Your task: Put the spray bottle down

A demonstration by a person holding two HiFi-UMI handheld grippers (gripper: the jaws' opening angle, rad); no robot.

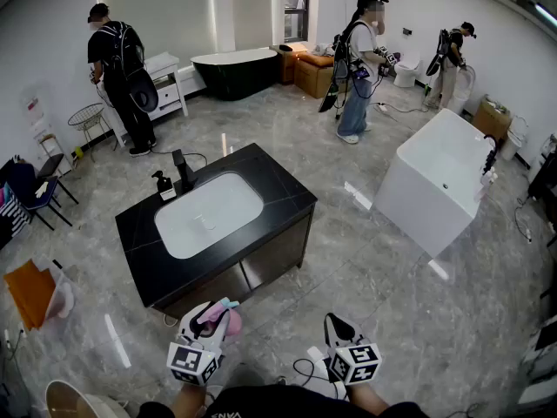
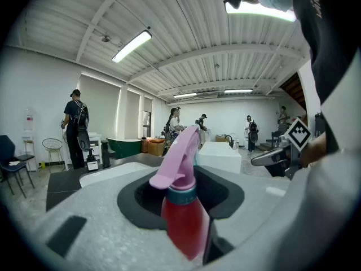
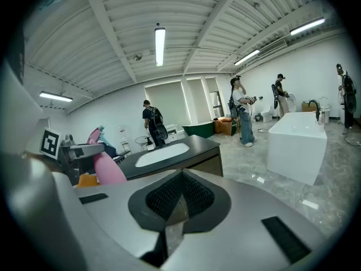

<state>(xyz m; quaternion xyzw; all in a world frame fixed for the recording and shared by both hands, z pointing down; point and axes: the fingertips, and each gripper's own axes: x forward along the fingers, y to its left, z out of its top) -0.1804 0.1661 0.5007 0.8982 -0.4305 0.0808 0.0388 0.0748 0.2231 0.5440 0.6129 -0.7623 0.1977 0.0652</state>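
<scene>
The spray bottle [image 1: 221,317] has a red body and a pink trigger head. It stands upright between the jaws of my left gripper [image 1: 207,322], which is shut on its body, low at the left of the head view. In the left gripper view the spray bottle [image 2: 181,213] fills the gap of the left gripper [image 2: 186,219]. My right gripper [image 1: 340,327] is beside it at the bottom right, shut with nothing between its pads. The right gripper [image 3: 179,195] view shows the pads meeting, with the pink spray bottle [image 3: 107,167] off to the left. Both grippers hang over the floor, short of the black vanity [image 1: 280,188].
The vanity has a white sink [image 1: 209,214], a black faucet [image 1: 183,171] and a soap bottle [image 1: 164,185]. A white bathtub [image 1: 439,177] stands to the right and a black one [image 1: 235,68] at the back. Three people [image 1: 122,77] [image 1: 357,59] [image 1: 452,55] work by the far walls. An orange bag [image 1: 30,290] lies at the left.
</scene>
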